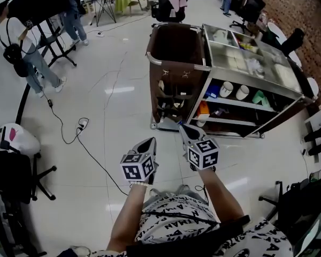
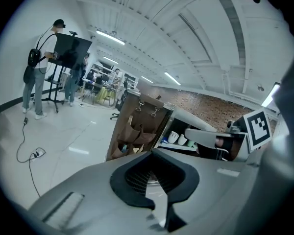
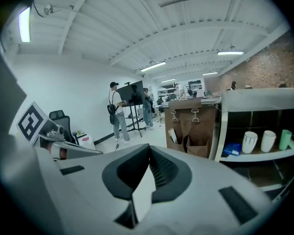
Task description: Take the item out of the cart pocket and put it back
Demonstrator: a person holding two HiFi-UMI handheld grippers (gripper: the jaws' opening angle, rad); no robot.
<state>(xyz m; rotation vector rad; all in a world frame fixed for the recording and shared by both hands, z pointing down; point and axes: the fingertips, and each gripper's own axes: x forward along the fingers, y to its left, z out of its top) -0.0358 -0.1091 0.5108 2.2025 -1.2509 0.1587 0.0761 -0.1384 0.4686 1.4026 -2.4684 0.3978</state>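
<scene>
Open floor fronts the cart pockets; a cable lies leftward.

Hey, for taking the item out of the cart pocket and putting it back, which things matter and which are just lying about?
For the job: cart, brown pockets on its end, pale item in one pocket, left claw and right claw, both shut, empty.
Just lying about: white cups, floor cable, office chair.

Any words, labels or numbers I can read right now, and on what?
"MAN": repeated print on the person's patterned clothing, only partly legible.
Marker cubes: square codes only, no words.
Cart and its shelf items: any labels too small to read.
</scene>
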